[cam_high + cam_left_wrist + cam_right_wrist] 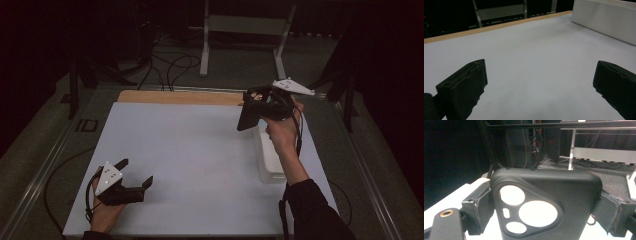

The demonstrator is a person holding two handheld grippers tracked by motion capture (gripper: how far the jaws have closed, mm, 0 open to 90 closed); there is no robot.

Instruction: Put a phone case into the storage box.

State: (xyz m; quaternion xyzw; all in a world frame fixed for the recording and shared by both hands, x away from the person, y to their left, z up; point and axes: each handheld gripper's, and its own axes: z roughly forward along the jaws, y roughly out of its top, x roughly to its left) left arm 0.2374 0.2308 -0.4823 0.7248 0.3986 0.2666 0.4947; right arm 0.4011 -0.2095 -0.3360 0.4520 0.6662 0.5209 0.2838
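Black phone case [549,202] is clamped in the right gripper [260,107], lifted above the white bin [270,160]. Setting it down seems left; the left gripper [135,175] rests with jaws apart.

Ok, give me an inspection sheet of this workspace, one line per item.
Surface: white table top, wooden strip along the far edge.
Job's things: black phone case with camera cut-outs, held above the table; white tray at the right.
Clutter: nothing seen.
Grippers: right gripper shut on the phone case; left gripper low over the table, jaws wide apart.
Cables: loose loops on the floor beyond the table.
Surroundings: dark room, metal stand behind.
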